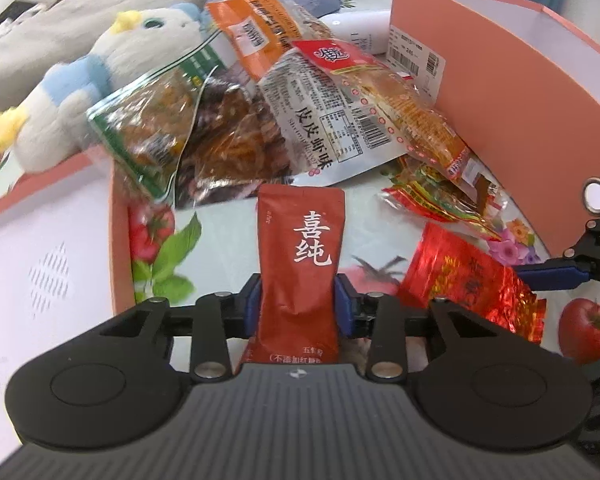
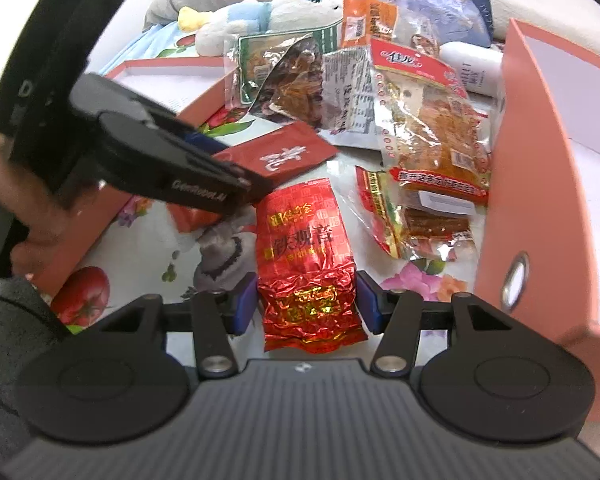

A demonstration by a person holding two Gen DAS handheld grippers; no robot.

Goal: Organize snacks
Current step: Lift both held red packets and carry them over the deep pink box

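Left wrist view: left gripper (image 1: 299, 304) clenched on dark-red sachet (image 1: 300, 256), low over floral tablecloth (image 1: 228, 232). Right gripper (image 2: 308, 306) straddles red foil tea packet (image 2: 306, 264); contact unclear. Risk: slick sachet slips; grippers collide near salmon box (image 2: 540, 184).

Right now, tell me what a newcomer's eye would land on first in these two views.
First, the dark red sachet with white characters, pinched between the left gripper's blue pads over the fruit-print cloth. Next, the shiny red foil tea packet lying between the right gripper's pads. Behind both, a heap of clear snack bags sits between two salmon-pink boxes, with a plush toy at the back left.
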